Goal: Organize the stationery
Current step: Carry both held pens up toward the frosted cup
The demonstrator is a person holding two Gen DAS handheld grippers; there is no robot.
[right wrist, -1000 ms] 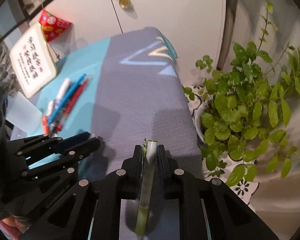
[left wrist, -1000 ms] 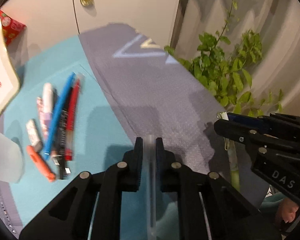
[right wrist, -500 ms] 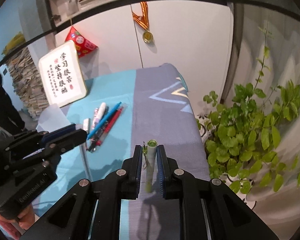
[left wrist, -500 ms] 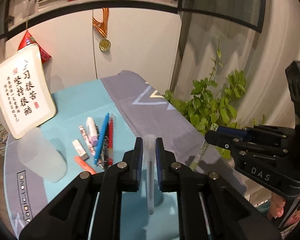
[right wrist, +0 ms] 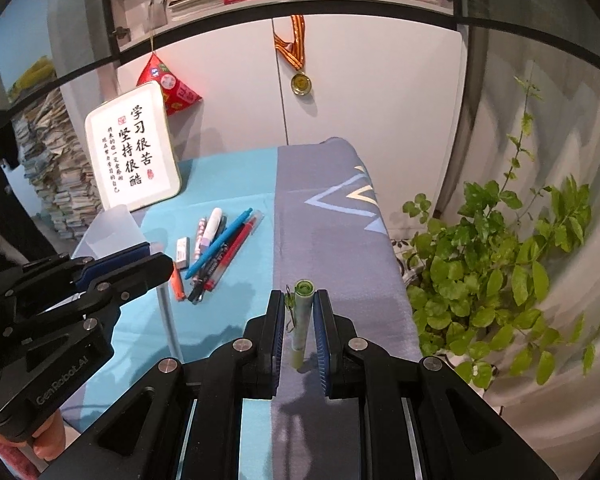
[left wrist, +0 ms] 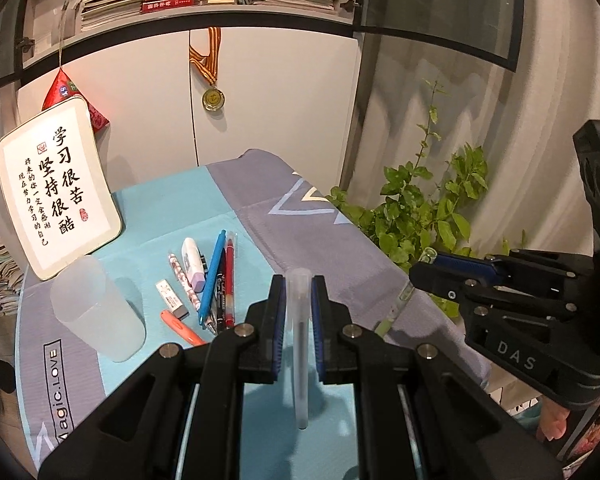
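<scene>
The left gripper point(left wrist: 298, 286) pinches a frosted translucent pen point(left wrist: 300, 340) upright; the right gripper point(right wrist: 298, 304) clamps a pale green pen with a wire clip point(right wrist: 301, 328). Both have risen above the teal-and-grey cloth table point(left wrist: 340, 248), where loose plastic pens point(left wrist: 220, 280) lie beside a frosted cup point(left wrist: 96, 312)

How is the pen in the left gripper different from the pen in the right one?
The clear pen in the left gripper is see-through with a dark refill; the green pen in the right gripper is pale green. The green pen has a wire clip; the clear pen shows none. Both are clamped upright, off the table.
</scene>
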